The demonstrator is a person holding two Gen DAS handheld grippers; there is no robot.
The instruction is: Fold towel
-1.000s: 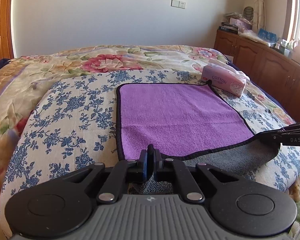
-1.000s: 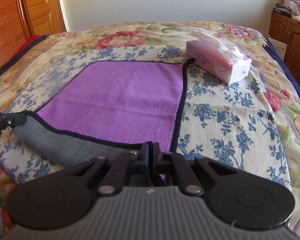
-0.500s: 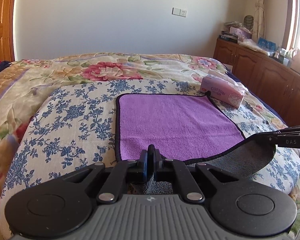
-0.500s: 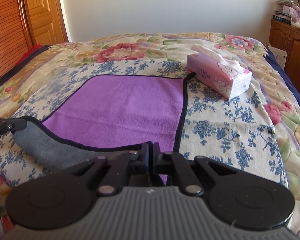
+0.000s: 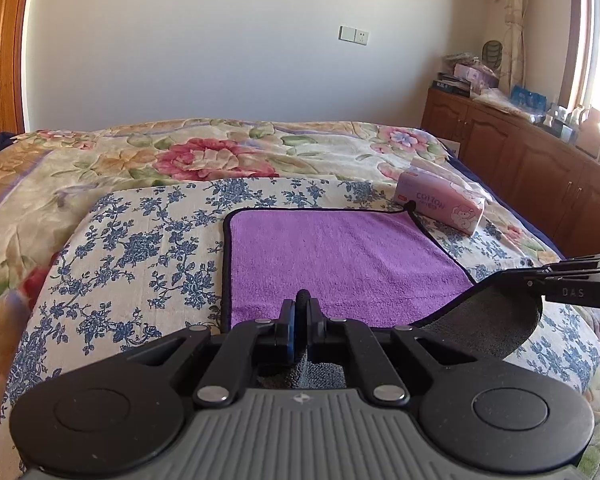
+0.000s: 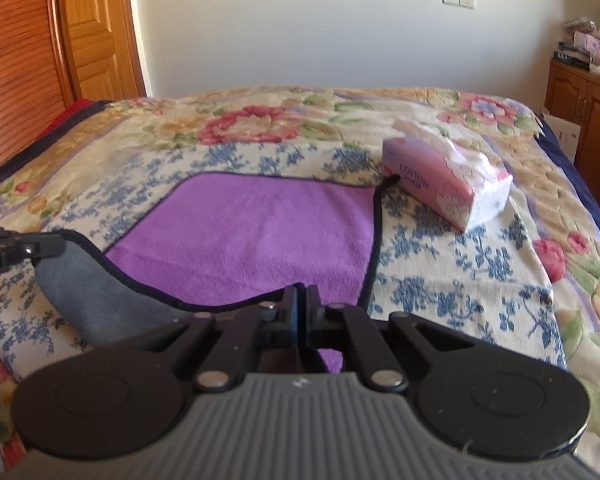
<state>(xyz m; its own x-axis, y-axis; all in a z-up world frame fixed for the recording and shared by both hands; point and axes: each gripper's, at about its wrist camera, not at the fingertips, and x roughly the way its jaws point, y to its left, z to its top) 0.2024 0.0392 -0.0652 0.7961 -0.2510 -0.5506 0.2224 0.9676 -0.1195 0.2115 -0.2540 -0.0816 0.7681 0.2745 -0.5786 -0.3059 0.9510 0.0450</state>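
Note:
A purple towel (image 5: 340, 256) with a black edge and a grey underside lies on the bed; it also shows in the right wrist view (image 6: 252, 236). My left gripper (image 5: 301, 300) is shut on the towel's near left corner. My right gripper (image 6: 301, 300) is shut on the near right corner. Both corners are lifted off the bed, so the near edge hangs between them and shows its grey underside (image 5: 488, 328). The right gripper shows at the right of the left wrist view (image 5: 512, 276). The left gripper shows at the left of the right wrist view (image 6: 56, 244).
A pink tissue pack (image 5: 440, 204) lies on the bed by the towel's far right corner, also in the right wrist view (image 6: 444, 184). A wooden cabinet (image 5: 520, 176) with clutter stands to the right. A wooden door (image 6: 96, 40) is at the left.
Both grippers have risen with the towel's near corners. The near edge has lifted higher off the bed and more grey underside shows.

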